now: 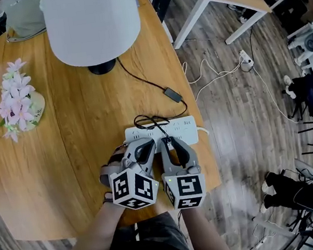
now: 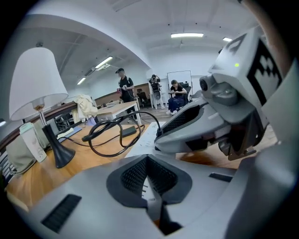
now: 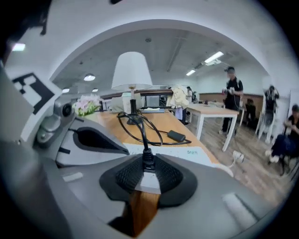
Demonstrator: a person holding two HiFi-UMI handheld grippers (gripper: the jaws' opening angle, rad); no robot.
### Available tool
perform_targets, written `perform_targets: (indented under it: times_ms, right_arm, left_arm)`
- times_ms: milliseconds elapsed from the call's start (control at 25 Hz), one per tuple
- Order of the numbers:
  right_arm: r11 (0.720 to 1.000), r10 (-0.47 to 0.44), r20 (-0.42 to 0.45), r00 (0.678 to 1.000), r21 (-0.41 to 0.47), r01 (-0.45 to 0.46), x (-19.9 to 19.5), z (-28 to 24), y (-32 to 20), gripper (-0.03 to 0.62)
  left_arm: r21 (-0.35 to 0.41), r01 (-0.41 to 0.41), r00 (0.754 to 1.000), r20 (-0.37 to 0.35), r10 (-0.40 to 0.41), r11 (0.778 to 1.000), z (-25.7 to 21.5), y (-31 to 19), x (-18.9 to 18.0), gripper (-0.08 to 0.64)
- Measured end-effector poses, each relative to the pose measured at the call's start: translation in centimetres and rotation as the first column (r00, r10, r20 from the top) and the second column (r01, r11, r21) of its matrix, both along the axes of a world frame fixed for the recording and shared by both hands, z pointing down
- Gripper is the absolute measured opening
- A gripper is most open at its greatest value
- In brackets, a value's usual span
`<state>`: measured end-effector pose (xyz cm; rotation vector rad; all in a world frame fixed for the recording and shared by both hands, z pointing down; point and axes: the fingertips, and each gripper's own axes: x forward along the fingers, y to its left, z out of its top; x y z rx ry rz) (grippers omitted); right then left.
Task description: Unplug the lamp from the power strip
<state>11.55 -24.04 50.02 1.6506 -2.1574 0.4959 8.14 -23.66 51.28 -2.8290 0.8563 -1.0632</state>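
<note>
Two hand-held grippers crowd a white power strip (image 1: 186,125) near the front edge of a wooden table (image 1: 76,167), seen from the head camera. Behind them stand a white-shaded lamp (image 1: 91,21) and a spray of pink flowers (image 1: 17,100). The lamp's black cord (image 1: 142,82) runs past a small inline box (image 1: 172,95) and loops down to the strip. From above, the tools hide the socket. Only the right gripper view shows the black plug (image 3: 147,160), seated in the strip and pinched on both sides by the ribbed pads of the right gripper (image 1: 171,144). The left gripper view shows what the head view cannot: the tips of the left gripper (image 1: 142,148) meet with nothing clamped between them. White strip shows just beyond them, and the right tool sits close alongside. Whether those tips press on the strip cannot be told. The two gripper views also take in the room beyond, with a white table (image 3: 210,109) and a standing person (image 3: 232,93), while the head camera alone catches a second power strip (image 1: 245,60) on the wood floor.
</note>
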Motion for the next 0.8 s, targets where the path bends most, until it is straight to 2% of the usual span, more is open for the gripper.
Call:
perform_targets:
  times_ms: [120,200,360,480,560,600,720,760,800]
  right_arm:
    - [0.997,0.070,0.188,0.980,-0.047,-0.063,0.62,0.24,-0.03,0.093]
    - [0.995,0.096,0.219,0.971,-0.061,-0.084,0.70,0.18,-0.12,0.094]
    - [0.997,0.074,0.075,0.994,-0.040,-0.071,0.37,-0.07,0.01,0.089]
    - [0.999,0.042,-0.024,0.999,-0.010,-0.042,0.09,-0.26,0.11,0.087]
    - [1.000,0.021,-0.053,0.998,-0.001,-0.021,-0.06,-0.30,0.12,0.086]
    - [1.000,0.022,-0.023,0.999,-0.004,-0.023,-0.01,-0.24,0.11,0.086]
    - [0.995,0.099,0.185,0.978,-0.051,-0.091,0.64,0.05,-0.01,0.089]
    - [0.992,0.123,0.215,0.969,-0.064,-0.111,0.73,0.08,-0.05,0.091]
    - [0.990,0.134,0.207,0.969,-0.067,-0.123,0.73,0.04,-0.07,0.091]
  left_arm:
    - [-0.027,-0.015,1.000,0.005,0.016,1.000,0.13,0.13,0.08,-0.005]
    - [-0.048,-0.017,1.000,0.003,0.017,0.999,0.18,0.05,0.05,-0.005]
    - [-0.071,-0.018,1.000,-0.011,0.017,0.997,0.20,0.07,0.04,-0.005]
    - [-0.091,-0.021,1.000,-0.019,0.019,0.996,0.20,0.04,0.07,-0.005]
    - [-0.109,-0.023,1.000,-0.022,0.021,0.994,0.22,0.01,0.04,-0.005]
    - [-0.116,-0.025,0.999,-0.023,0.022,0.993,0.22,0.00,0.02,-0.005]
    - [-0.108,-0.028,1.000,-0.010,0.028,0.994,0.29,0.06,0.04,-0.005]
    - [-0.104,-0.028,1.000,-0.005,0.027,0.994,0.32,0.06,0.02,-0.005]
    - [-0.103,-0.027,1.000,-0.005,0.027,0.994,0.33,0.05,0.00,-0.005]
